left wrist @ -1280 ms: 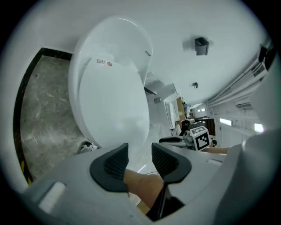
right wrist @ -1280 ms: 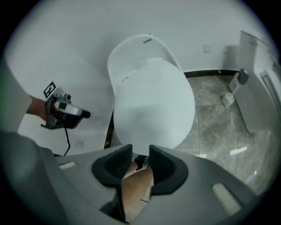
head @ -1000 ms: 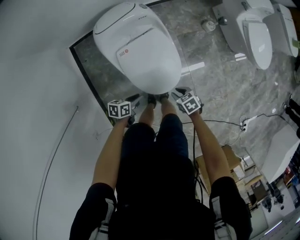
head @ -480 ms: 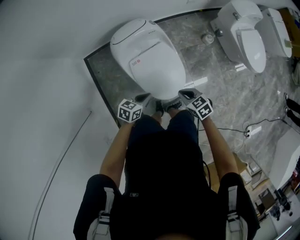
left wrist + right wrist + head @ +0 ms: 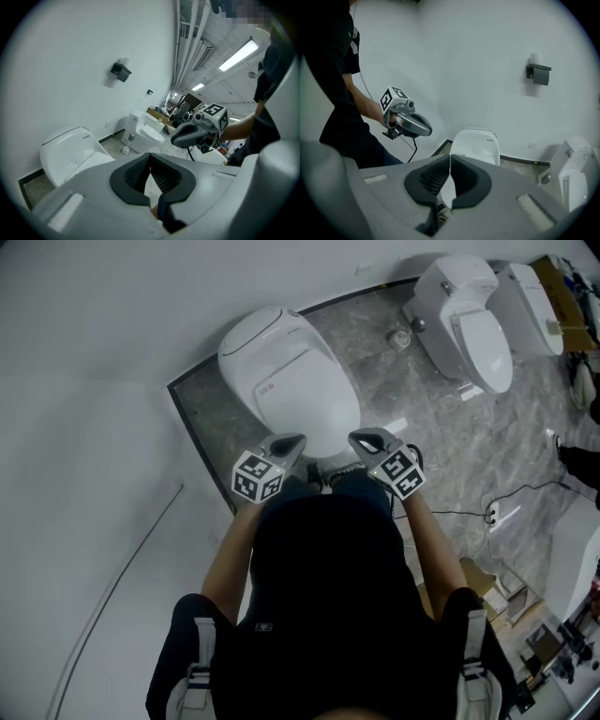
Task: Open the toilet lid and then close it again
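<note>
Toilet lid (image 5: pixel 291 381) is seen down flat on the bowl, upper centre of the head view. The left gripper (image 5: pixel 287 443) and right gripper (image 5: pixel 363 438) are held just below its front edge in the frame, clear of it, each with jaws pressed together on nothing. Step is judged as either pre-lift or post-close, which cannot be settled here; if the lift is owed, jaws must be parted, lowered to the front lip, and the lid swung up toward the wall.

The toilet (image 5: pixel 286 381) stands before me, its back to the wall. My left gripper (image 5: pixel 293 442) and right gripper (image 5: pixel 358 437) sit side by side above its near end. A second toilet (image 5: pixel 464 320) stands to its right.
</note>
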Demonstrator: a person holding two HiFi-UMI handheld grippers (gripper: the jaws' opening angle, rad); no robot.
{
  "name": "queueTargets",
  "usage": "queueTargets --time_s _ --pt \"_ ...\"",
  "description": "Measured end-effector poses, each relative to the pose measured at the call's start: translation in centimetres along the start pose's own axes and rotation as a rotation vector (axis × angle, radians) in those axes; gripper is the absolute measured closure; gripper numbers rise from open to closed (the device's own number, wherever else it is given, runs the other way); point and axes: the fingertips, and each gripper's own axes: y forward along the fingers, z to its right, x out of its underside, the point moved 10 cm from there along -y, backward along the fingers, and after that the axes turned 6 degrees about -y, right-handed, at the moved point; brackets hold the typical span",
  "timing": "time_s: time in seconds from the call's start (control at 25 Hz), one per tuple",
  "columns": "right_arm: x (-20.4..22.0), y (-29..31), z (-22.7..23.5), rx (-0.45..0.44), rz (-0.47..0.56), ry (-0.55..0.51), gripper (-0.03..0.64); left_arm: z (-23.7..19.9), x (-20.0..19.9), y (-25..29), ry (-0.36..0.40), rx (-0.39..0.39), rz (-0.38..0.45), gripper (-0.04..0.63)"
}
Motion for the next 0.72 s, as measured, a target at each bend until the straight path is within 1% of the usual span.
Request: queueTargets --time_s 0.08,0.2,0.48,0.72 --pt "-0.1 -0.3 -0.1 0.020 0.007 0.007 0.611 0.6 -0.3 -0.2 0.009 0.001 0.018 0.584" --pt "-0.5 -0.3 0.2 0.046 0.013 0.027 0.609 1.0 -0.7 -0.7 -0.004 -0.001 0.041 0.584" --pt "-0.6 -1.3 0.1 0.066 -0.023 0.017 0.609 1.6 -0.9 -0.8 -0.002 -0.006 0.041 0.584" --pt "-0.4 -1.9 0.9 0.079 -0.007 0.028 0.609 1.5 -2.0 -0.5 0.017 -0.019 0.062 0.584"
